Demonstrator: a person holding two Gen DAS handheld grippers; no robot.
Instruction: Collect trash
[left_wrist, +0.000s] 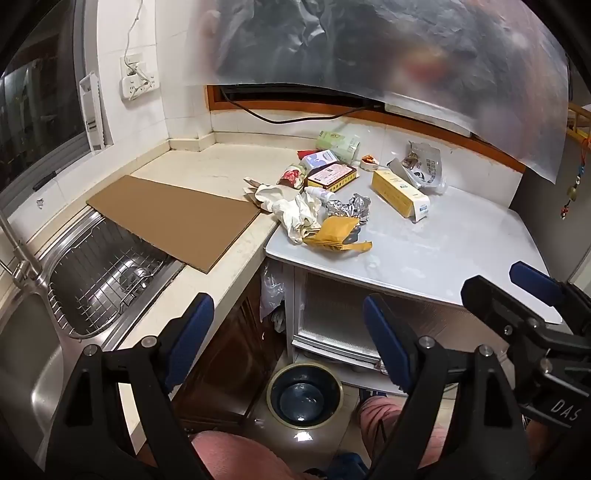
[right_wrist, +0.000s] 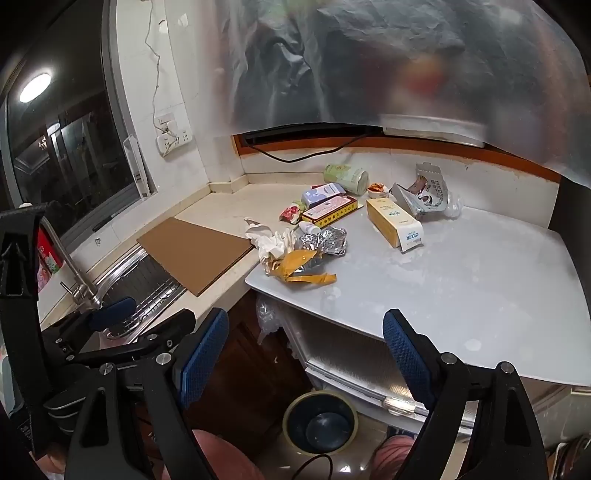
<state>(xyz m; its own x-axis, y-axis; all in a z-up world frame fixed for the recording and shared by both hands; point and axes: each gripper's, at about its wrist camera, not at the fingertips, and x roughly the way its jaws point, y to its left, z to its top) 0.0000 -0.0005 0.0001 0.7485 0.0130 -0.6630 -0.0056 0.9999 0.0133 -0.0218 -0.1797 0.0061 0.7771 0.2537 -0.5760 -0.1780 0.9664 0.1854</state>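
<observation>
Trash lies in a heap on the white table (left_wrist: 461, 243): a torn yellow wrapper (left_wrist: 334, 232), crumpled foil (left_wrist: 349, 206), crumpled white paper (left_wrist: 291, 208), a yellow carton (left_wrist: 399, 194), a red-and-yellow box (left_wrist: 332, 177), a green can (left_wrist: 338, 142) and a silver pouch (left_wrist: 424, 166). The same heap shows in the right wrist view: wrapper (right_wrist: 299, 266), foil (right_wrist: 325, 240), carton (right_wrist: 393, 221). My left gripper (left_wrist: 288, 339) is open and empty, off the table's near edge. My right gripper (right_wrist: 306, 350) is open and empty beside it. A dark round bin (left_wrist: 304, 397) stands on the floor below.
A cardboard sheet (left_wrist: 177, 221) lies on the counter over part of the steel sink (left_wrist: 99, 280). A faucet (right_wrist: 74, 269) stands at the left. A translucent plastic sheet (left_wrist: 369, 48) hangs at the top. A cabinet (left_wrist: 340, 317) sits under the table.
</observation>
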